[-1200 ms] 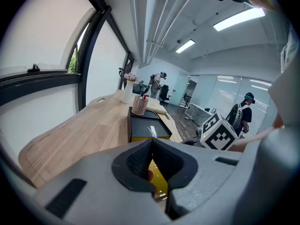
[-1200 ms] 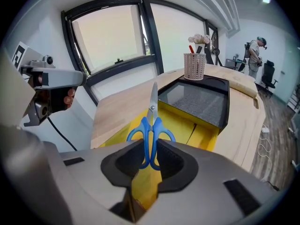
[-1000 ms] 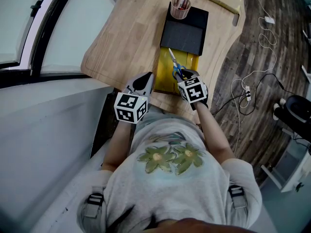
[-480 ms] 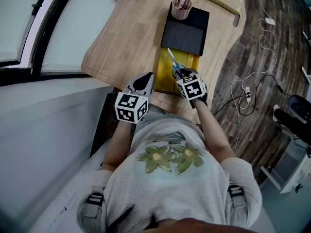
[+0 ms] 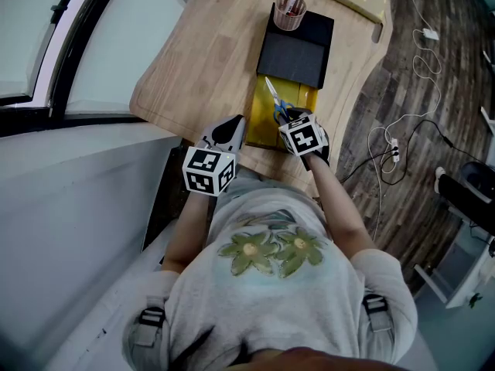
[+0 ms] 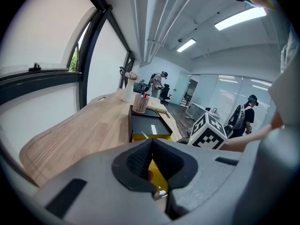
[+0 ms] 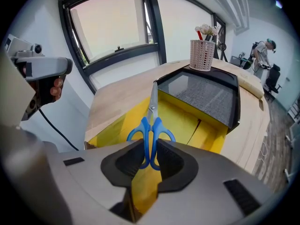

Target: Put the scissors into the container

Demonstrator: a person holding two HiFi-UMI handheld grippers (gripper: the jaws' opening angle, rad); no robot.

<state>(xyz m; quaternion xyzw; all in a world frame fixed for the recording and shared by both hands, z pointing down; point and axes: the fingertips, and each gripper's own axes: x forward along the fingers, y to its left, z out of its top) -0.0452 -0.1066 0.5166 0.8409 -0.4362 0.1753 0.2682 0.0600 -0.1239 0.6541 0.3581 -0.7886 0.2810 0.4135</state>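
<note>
While right gripper (image 7: 150,159) clamps scissors (image 7: 151,125), they seemingly overhang container (image 7: 183,120) edge.

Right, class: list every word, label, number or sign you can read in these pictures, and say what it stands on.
No readable text anywhere.
White label on the black lid: too small to read.
Marker cubes: square patterns only, no letters.

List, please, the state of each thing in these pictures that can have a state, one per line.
Scissors: blades closed, handles clamped in the right gripper.
Right gripper: shut on the scissors.
Left gripper: shut, holds nothing.
Yellow container: near part open, far part under the black cover.
Pen cup: upright on the black cover, with pens inside.
</note>
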